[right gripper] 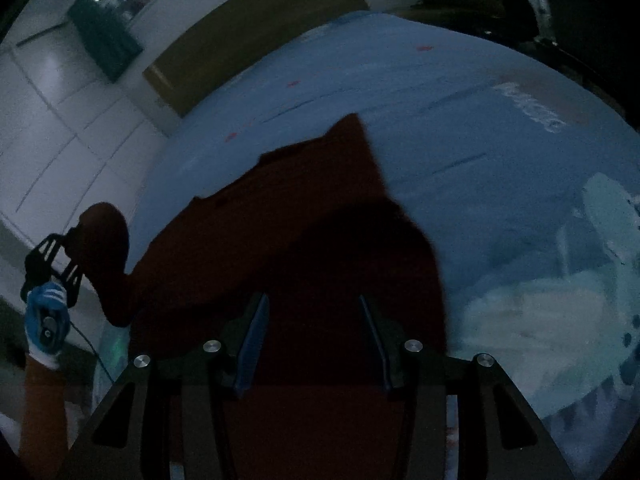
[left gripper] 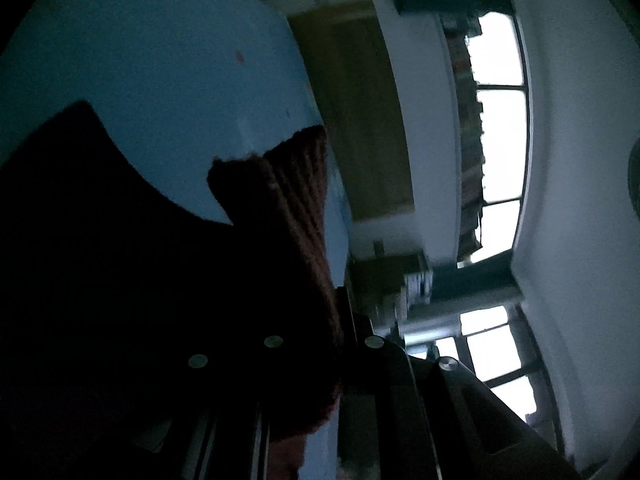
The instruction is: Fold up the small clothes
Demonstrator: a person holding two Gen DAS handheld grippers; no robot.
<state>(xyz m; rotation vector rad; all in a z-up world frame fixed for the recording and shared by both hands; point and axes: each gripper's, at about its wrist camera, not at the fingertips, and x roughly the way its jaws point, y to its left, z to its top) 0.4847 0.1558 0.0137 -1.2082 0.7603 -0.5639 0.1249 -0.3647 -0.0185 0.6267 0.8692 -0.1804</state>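
Right gripper point(right gripper: 316, 338): jaws standing apart, both blue-edged fingers point(right gripper: 252, 344) lying over the dark red garment point(right gripper: 304, 216); nothing is being pinched between them.
Left gripper point(right gripper: 60, 258): in the right wrist view, sitting at the left edge of the table, gripping a bunched end of the garment; a gloved hand point(right gripper: 46, 326) in blue and white is holding its handle.
Left gripper, own view point(left gripper: 344, 360): ribbed knit fabric is filling the space at the fingers; jaws closed on it, though much of the mechanism is lost in darkness.
Garment: dark red knit point(left gripper: 296, 208), draping from the left gripper across the blue table cover point(right gripper: 460, 128) toward the right gripper; one pointed corner is lying flat on the cover farther out.
Garment lift: the left end is hanging raised off the surface; the rest is resting on the table.
Other cloth: pale, light-coloured items point(right gripper: 560, 300) are lying on the cover to the right, apart from the red piece.
Lighting: dim, frames blurred; fine detail cannot be read.
Background: bright window point(left gripper: 500, 120) and a brown door point(left gripper: 356, 112) are showing behind the table.
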